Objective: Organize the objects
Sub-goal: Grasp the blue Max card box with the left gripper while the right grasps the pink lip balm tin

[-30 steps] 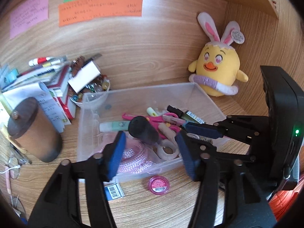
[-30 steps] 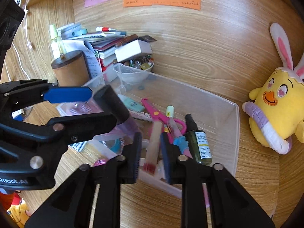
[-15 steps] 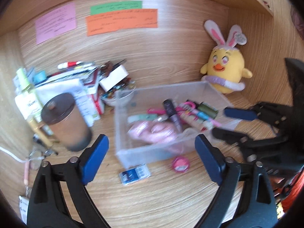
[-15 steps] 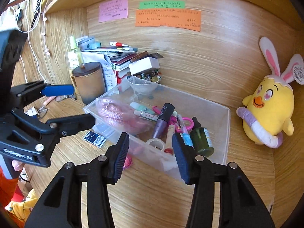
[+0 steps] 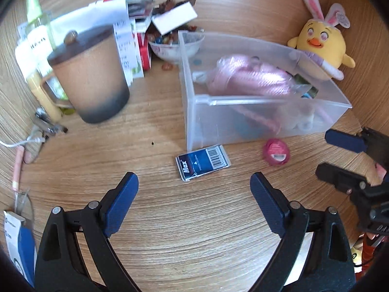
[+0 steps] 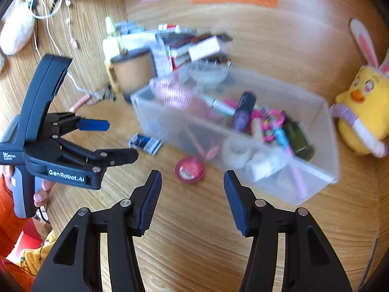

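- The left gripper (image 5: 194, 196) is seen spread wide and empty above bare desk (image 5: 194, 231); a second ago its jaws were narrower and hung over the bin.
- It has since been drawn back and lowered: the blue packet (image 5: 203, 163) now lies just ahead of its fingertips, and the bin (image 5: 265, 101) stands behind the packet.
- The right gripper (image 6: 192, 189) is also held apart with nothing between its pads; a second ago its jaws were nearly together over the bin's contents.
- The pink tin (image 6: 190, 169) is found on the desk just beyond the right fingertips, close to the bin's front wall.
- In the bin, pink cord (image 5: 248, 77), a purple tube (image 6: 243, 109), scissors, a green bottle (image 6: 297, 138) and tape (image 6: 237, 152) are seen, as before.
- The brown canister (image 5: 91, 73) and the plush chick (image 5: 321, 46) are left where they stood, on either side of the bin.
- The right view is blurred.
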`<state>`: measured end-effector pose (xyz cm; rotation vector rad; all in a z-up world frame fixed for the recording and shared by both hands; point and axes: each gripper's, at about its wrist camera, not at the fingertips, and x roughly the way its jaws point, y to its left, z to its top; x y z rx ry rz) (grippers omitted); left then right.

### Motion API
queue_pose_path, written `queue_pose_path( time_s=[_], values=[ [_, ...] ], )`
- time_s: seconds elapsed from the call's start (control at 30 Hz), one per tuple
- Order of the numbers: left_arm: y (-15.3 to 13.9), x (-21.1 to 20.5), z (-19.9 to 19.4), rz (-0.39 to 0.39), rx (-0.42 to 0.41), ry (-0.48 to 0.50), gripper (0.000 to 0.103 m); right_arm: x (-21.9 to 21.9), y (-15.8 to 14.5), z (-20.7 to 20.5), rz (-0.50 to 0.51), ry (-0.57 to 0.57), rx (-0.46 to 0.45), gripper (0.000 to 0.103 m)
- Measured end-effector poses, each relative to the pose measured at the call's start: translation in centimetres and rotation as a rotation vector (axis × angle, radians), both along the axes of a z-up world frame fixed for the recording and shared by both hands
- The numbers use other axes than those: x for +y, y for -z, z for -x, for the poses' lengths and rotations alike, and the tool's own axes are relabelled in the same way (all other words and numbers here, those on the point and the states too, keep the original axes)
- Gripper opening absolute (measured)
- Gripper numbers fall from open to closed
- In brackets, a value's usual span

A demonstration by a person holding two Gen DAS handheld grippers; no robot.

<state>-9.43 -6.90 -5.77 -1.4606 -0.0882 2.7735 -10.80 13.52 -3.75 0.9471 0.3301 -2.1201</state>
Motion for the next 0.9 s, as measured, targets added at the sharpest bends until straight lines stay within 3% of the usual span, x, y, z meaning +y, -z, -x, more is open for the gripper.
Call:
queue_pose_path(
  time_s=[0.2, 0.37, 0.5, 0.6, 0.73, 0.9],
  values=[
    [1.0, 0.1, 0.8, -0.035, -0.029, 0.006, 0.094, -1.6, 2.1, 0.8, -0.063, -0.011, -0.034, 0.05],
    [1.4, 1.0, 1.3, 0.0, -0.042, 0.026, 0.081, -2.7, 3.1, 2.1, -0.083, -0.003, -0.055, 0.048],
    [1.7, 1.3, 1.6, 0.006, -0.046, 0.025, 0.079, -3.4, 3.5, 2.6, -0.095, -0.002, -0.059, 0.032],
    [1.8, 1.5, 1.8, -0.001, -0.043, 0.024, 0.076, -3.9, 3.7, 2.5, -0.109, -0.015, -0.032, 0.032],
    [1.5, 2.0, 2.1, 0.024, -0.031, 0.025, 0.056, -3.7, 3.7, 2.2, -0.108, -0.02, -0.026, 0.032],
    [1.2, 1.8, 1.8, 0.004, -0.026, 0.016, 0.052, -2.8, 2.9, 2.5, -0.064, -0.005, -0.049, 0.032]
  ],
)
